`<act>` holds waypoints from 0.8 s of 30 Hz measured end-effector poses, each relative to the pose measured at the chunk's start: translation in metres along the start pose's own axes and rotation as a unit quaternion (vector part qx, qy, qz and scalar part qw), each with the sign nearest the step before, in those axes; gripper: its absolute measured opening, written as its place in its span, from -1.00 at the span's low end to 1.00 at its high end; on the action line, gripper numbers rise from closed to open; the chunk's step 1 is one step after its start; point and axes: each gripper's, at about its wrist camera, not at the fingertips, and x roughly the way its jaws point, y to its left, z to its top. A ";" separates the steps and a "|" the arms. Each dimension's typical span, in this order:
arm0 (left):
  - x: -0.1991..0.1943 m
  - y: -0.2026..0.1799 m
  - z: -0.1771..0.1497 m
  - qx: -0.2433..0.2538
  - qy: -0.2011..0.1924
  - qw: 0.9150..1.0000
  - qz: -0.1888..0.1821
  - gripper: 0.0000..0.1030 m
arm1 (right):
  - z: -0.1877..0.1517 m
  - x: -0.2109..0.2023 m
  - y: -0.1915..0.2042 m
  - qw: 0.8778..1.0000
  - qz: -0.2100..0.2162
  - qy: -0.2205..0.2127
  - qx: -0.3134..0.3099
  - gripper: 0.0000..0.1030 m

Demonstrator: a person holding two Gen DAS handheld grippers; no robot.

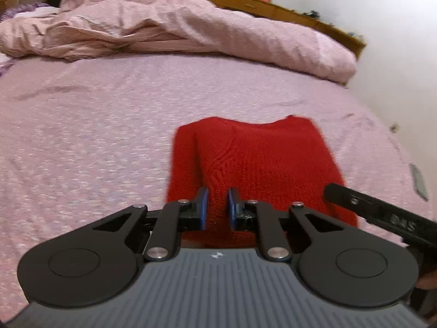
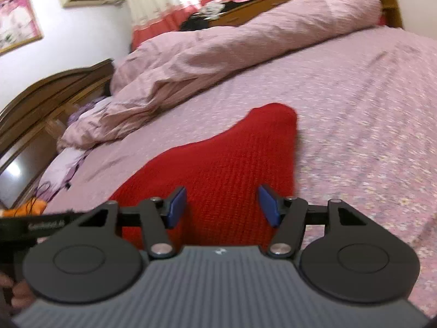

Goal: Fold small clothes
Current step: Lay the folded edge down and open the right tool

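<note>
A red knitted garment lies partly folded on the pink bedsheet, its near edge under my grippers. My left gripper is open with a narrow gap, blue pads above the garment's near-left part, holding nothing. In the right wrist view the same red garment stretches away to a rounded far end. My right gripper is open wide above the garment's near edge, empty. The right gripper's black body shows at the right of the left wrist view.
A crumpled pink duvet lies along the far side of the bed. A wooden headboard stands at the left, a wooden bed frame behind the duvet. Orange and purple items lie near the bed's left edge.
</note>
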 end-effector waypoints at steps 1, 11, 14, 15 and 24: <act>0.006 0.005 -0.002 -0.008 0.013 1.000 0.003 -0.64 | -0.002 0.002 0.006 1.000 0.001 0.002 -0.014 0.18; 0.019 0.006 -0.014 -0.001 0.029 1.000 0.008 -0.62 | -0.018 0.015 0.023 0.994 -0.034 0.013 -0.106 0.18; 0.016 0.004 -0.014 0.001 0.026 1.000 0.009 -0.53 | -0.017 0.009 0.027 0.993 -0.041 0.009 -0.109 0.19; 0.014 0.003 -0.014 0.001 0.026 1.000 0.011 -0.51 | -0.017 0.007 0.028 0.994 -0.042 0.005 -0.105 0.19; -0.008 -0.005 -0.008 0.001 0.026 0.999 0.019 0.09 | -0.011 -0.020 0.025 0.998 -0.037 -0.006 -0.059 0.40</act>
